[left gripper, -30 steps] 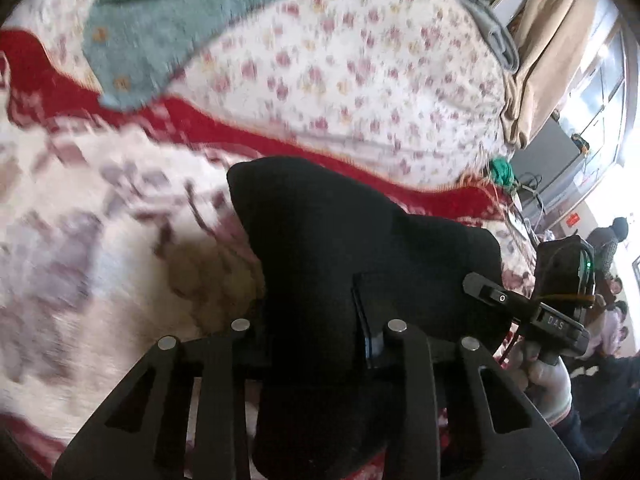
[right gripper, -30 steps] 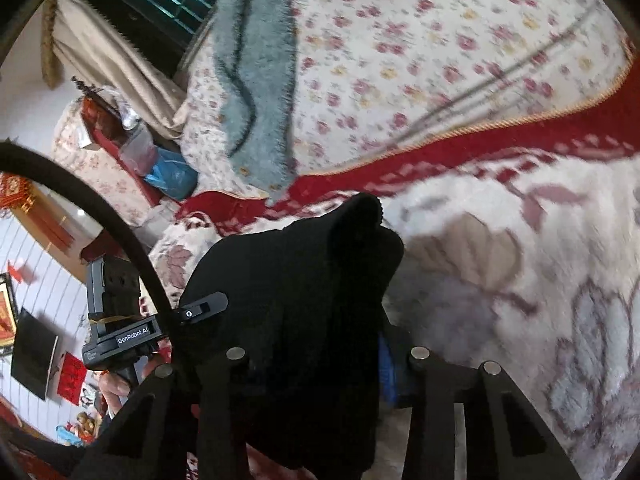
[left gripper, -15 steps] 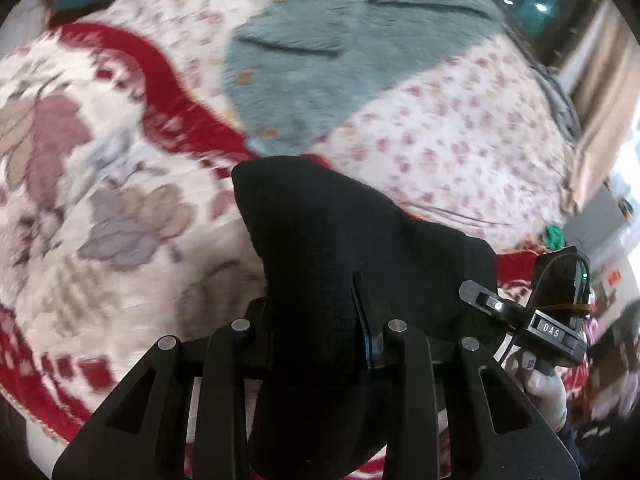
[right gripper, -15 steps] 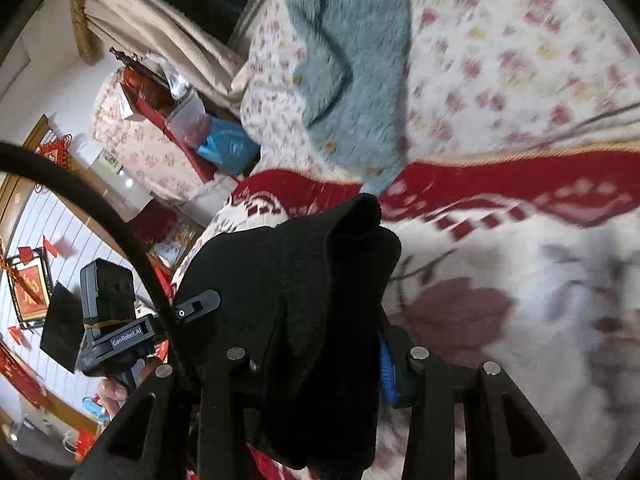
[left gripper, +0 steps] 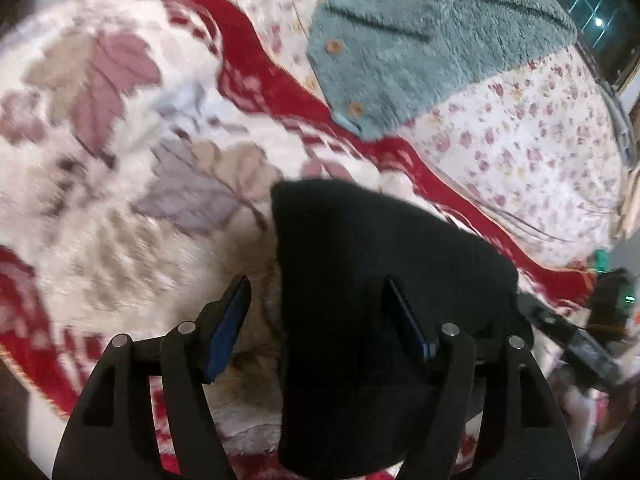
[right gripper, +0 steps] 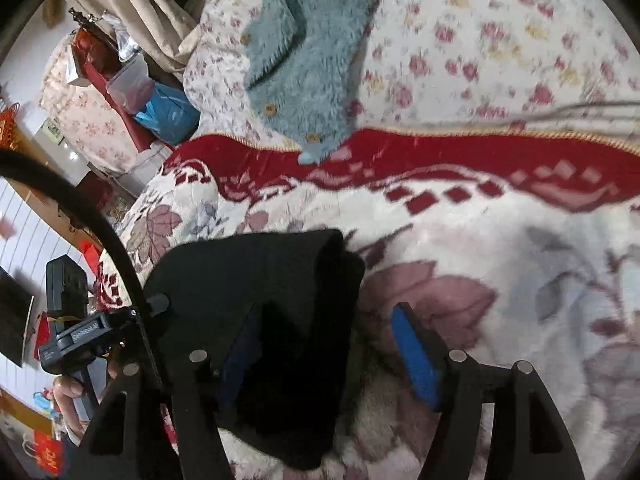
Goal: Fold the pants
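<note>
Both claws, the left claw (left gripper: 316, 316) and the right claw (right gripper: 328, 344), are spread wide and pinch nothing, likely because the black pants (left gripper: 372, 292) now sit folded in a small pile on the fluffy flower blanket (left gripper: 120, 160).

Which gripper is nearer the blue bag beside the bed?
Left, probably. The blue bag lies ahead-left of both; the left gripper sits on that side of the right gripper.

A bed (left gripper: 560, 152) carries a plush blanket (left gripper: 120, 200), black pants (left gripper: 380, 280) and a teal cardigan (left gripper: 420, 40).
</note>
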`<state>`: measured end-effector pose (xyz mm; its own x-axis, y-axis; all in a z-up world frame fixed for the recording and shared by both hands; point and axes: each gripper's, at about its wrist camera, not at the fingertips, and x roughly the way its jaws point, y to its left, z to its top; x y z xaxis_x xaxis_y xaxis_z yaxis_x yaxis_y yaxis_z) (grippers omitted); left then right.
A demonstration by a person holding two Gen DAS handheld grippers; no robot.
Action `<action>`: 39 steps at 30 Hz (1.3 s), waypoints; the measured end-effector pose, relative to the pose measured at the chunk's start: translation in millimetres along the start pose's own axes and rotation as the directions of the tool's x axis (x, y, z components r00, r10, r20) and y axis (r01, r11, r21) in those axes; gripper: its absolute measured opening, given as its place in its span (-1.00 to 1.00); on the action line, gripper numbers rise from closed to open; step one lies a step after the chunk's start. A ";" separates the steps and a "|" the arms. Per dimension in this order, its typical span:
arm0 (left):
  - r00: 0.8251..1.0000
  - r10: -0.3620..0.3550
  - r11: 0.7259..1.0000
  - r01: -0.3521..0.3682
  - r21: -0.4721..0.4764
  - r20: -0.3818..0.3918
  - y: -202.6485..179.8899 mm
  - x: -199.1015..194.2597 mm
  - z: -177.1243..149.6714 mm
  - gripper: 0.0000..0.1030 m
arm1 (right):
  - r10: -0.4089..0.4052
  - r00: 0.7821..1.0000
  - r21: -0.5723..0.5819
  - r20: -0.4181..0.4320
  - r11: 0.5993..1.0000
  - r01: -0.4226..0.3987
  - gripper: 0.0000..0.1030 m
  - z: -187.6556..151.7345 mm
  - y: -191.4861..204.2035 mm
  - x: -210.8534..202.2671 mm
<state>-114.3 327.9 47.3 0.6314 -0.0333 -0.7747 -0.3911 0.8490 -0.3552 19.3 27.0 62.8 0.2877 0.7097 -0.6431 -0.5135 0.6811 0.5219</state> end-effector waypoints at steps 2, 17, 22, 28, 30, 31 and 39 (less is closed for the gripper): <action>0.999 0.025 1.000 -0.025 0.011 0.046 -6.1 -11.7 -1.1 0.35 | 0.004 1.000 -0.027 0.030 1.000 -0.003 0.29 -0.9 7.6 -16.4; 0.966 0.168 0.978 -0.188 0.089 0.194 -54.2 -64.5 -33.7 0.35 | -0.044 0.988 -0.240 0.146 0.968 0.079 0.29 -27.0 86.0 -49.9; 0.958 0.195 0.972 -0.217 0.092 0.210 -60.5 -75.0 -43.0 0.35 | -0.030 0.991 -0.251 0.131 0.966 0.062 0.29 -34.7 94.8 -48.7; 0.956 0.205 0.969 -0.229 0.097 0.211 -64.7 -81.3 -50.3 0.35 | -0.026 0.992 -0.290 0.126 0.955 0.061 0.29 -40.5 106.0 -47.2; 0.955 0.207 0.968 -0.232 0.100 0.212 -65.2 -81.4 -51.0 0.35 | -0.023 0.993 -0.298 0.119 0.953 0.058 0.29 -42.1 108.0 -45.9; 0.955 0.208 0.967 -0.234 0.101 0.213 -65.5 -81.9 -52.0 0.35 | -0.024 0.993 -0.300 0.115 0.952 0.058 0.29 -42.9 108.3 -45.1; 0.952 0.218 0.965 -0.243 0.095 0.215 -65.1 -82.0 -54.7 0.35 | -0.023 0.995 -0.304 0.099 0.951 0.052 0.29 -45.8 110.7 -41.3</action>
<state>-177.3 246.5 105.3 0.6598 0.2670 -0.7024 -0.4670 0.8780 -0.1049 -86.4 64.8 121.5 0.3775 0.7084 -0.5963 -0.7195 0.6298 0.2926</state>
